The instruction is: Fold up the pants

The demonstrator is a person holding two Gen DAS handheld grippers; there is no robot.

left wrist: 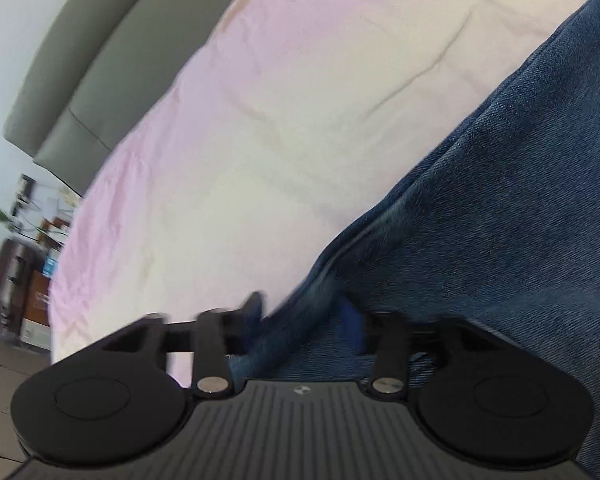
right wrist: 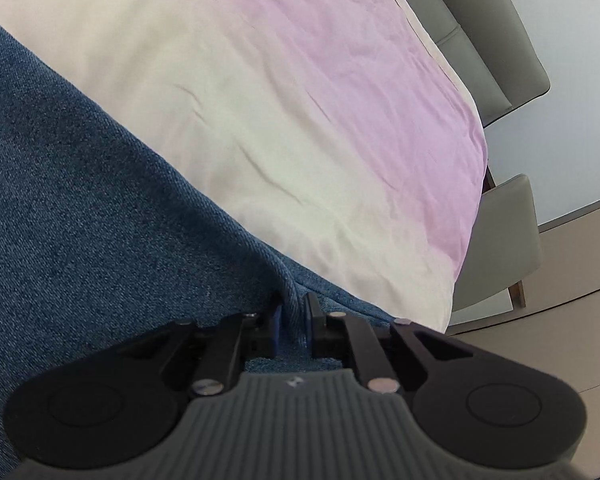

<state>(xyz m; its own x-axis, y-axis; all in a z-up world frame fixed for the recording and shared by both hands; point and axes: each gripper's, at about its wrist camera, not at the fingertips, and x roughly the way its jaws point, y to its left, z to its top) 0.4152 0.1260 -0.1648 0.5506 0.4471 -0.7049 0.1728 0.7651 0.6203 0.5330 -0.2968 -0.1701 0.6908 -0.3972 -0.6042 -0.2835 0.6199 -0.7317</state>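
- The blue denim pants (left wrist: 500,220) run off the right and bottom edges of the left wrist view, so their full shape is not shown.
- In the right wrist view they leave the left edge.
- The left claw (left wrist: 304,316) is motion-blurred, its fingertips smeared.
- Small clutter (left wrist: 28,216) at the far left is too blurred to identify.
- The grey chair (right wrist: 500,248) is partly hidden behind the tabletop cloth (right wrist: 300,100).
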